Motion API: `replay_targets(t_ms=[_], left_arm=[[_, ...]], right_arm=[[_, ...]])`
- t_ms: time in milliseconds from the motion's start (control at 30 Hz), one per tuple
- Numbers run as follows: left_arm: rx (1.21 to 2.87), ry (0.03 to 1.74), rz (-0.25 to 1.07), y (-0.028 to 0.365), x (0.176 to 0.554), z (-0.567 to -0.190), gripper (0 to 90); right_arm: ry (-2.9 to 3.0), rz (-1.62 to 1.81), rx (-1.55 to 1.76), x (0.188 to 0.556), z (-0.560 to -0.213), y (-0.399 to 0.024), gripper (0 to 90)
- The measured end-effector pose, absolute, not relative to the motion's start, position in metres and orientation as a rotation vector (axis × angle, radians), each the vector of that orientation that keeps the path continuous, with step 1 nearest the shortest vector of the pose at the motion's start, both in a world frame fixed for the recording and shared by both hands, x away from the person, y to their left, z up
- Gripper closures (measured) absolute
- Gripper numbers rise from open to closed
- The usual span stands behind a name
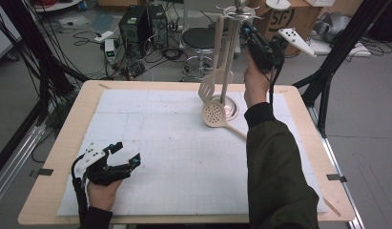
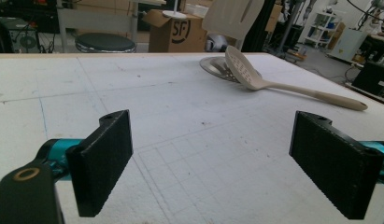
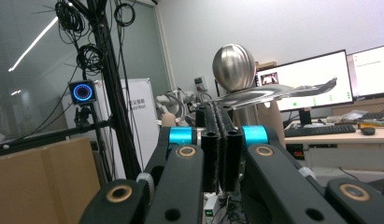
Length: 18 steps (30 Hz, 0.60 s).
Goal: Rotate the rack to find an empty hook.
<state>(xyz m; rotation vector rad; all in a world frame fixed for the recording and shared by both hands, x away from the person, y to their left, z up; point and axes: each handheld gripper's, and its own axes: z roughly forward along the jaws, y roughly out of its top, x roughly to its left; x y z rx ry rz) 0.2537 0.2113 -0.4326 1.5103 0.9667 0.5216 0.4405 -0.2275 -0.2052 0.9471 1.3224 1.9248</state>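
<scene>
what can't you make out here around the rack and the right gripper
- Right gripper, high view: whether its shut tips touch the rack; too small.
- Hanging spatula, left gripper view: handle cut off by the top edge.
- Slotted spoon, high view: handle end behind the sleeve.

Cut off by the top edge of the left gripper view, beyond its jaws: beige slotted plastic spatula [image 2: 232, 17]. Hidden behind the pressed-together jaws in the right gripper view: lower stem of the steel ball-topped utensil stand [image 3: 234, 68].

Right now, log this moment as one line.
right claw: shut, by rack top | left claw: open, empty, over mat | skimmer: lying at rack base
</scene>
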Motion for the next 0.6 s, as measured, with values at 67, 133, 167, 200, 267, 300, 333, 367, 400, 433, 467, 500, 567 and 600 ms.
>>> replay_targets(t_ms=[67, 133, 167, 200, 267, 300, 333, 367, 400, 433, 467, 500, 567, 600], left_arm=[[1.511, 0.965, 0.523, 0.211, 0.254, -0.432, 13.9], [1.51, 0.966, 0.521, 0.211, 0.254, -0.432, 13.9], [1.509, 0.968, 0.522, 0.211, 0.254, -0.432, 13.9], [1.509, 0.968, 0.521, 0.211, 0.254, -0.432, 13.9], [1.511, 0.965, 0.522, 0.211, 0.254, -0.432, 13.9], [1.511, 0.966, 0.522, 0.211, 0.254, -0.432, 13.9], [1.509, 0.967, 0.521, 0.211, 0.254, -0.432, 13.9], [1.51, 0.967, 0.522, 0.211, 0.254, -0.432, 13.9], [1.508, 0.967, 0.523, 0.211, 0.254, -0.432, 13.9], [1.51, 0.967, 0.522, 0.211, 0.254, -0.432, 13.9], [1.51, 0.967, 0.522, 0.211, 0.254, -0.433, 13.9], [1.51, 0.967, 0.522, 0.212, 0.254, -0.433, 13.9], [1.51, 0.969, 0.523, 0.212, 0.254, -0.433, 13.9], [1.509, 0.969, 0.522, 0.212, 0.254, -0.433, 13.9]], right_arm=[[1.328, 1.922, 0.946, 0.44, -0.206, -0.226, 90.0], [1.335, 1.914, 0.94, 0.441, -0.206, -0.224, 90.0], [1.336, 1.914, 0.941, 0.441, -0.206, -0.223, 90.0], [1.339, 1.914, 0.936, 0.441, -0.206, -0.222, 90.0], [1.344, 1.915, 0.947, 0.441, -0.206, -0.22, 90.0], [1.342, 1.913, 0.941, 0.441, -0.205, -0.219, 90.0], [1.345, 1.913, 0.937, 0.441, -0.205, -0.218, 90.0], [1.346, 1.916, 0.943, 0.441, -0.206, -0.216, 90.0], [1.343, 1.917, 0.934, 0.441, -0.206, -0.215, 90.0], [1.346, 1.911, 0.932, 0.441, -0.206, -0.213, 90.0], [1.343, 1.903, 0.927, 0.44, -0.206, -0.211, 90.0], [1.346, 1.9, 0.922, 0.44, -0.206, -0.209, 90.0], [1.356, 1.902, 0.921, 0.442, -0.206, -0.205, 90.0], [1.361, 1.898, 0.92, 0.443, -0.205, -0.203, 90.0]])
